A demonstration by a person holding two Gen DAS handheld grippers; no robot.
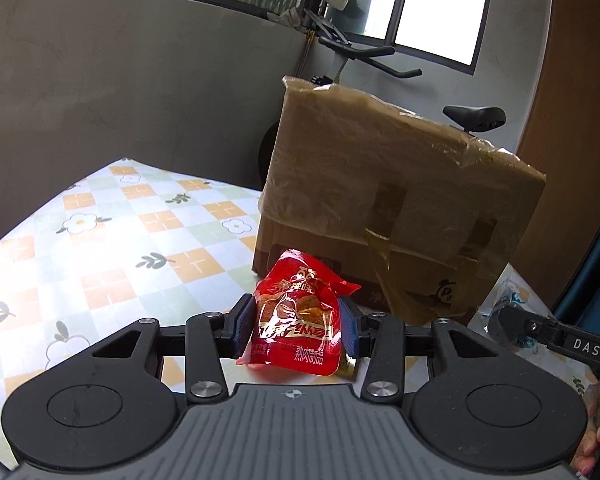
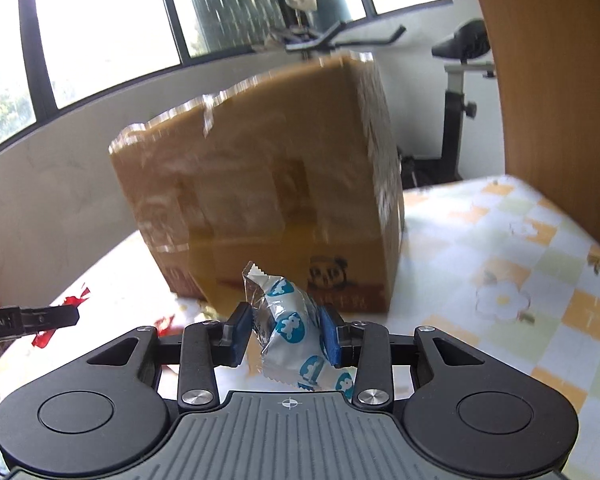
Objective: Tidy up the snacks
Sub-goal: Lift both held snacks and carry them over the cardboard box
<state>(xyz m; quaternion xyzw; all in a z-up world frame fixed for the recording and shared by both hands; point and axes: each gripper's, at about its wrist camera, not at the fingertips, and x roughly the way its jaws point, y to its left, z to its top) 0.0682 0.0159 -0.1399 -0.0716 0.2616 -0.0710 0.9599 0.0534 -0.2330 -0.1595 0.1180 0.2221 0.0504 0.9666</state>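
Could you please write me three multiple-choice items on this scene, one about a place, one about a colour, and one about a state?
1. Where does the tape-wrapped brown cardboard box stand?
A. On the flower-patterned checked tablecloth
B. On the floor
C. On the exercise bike's saddle

2. What colour is the glossy snack pouch in the left claw?
A. Green
B. Red
C. Black

3. What is the state of the right claw?
A. Wide open and empty
B. Shut on nothing
C. Shut on the white wrapper with blue patches

Answers:
1. A: the box's base rests on the cloth in both views.
2. B: the pouch is bright red with gold print.
3. C: both blue pads press the wrapper's sides.
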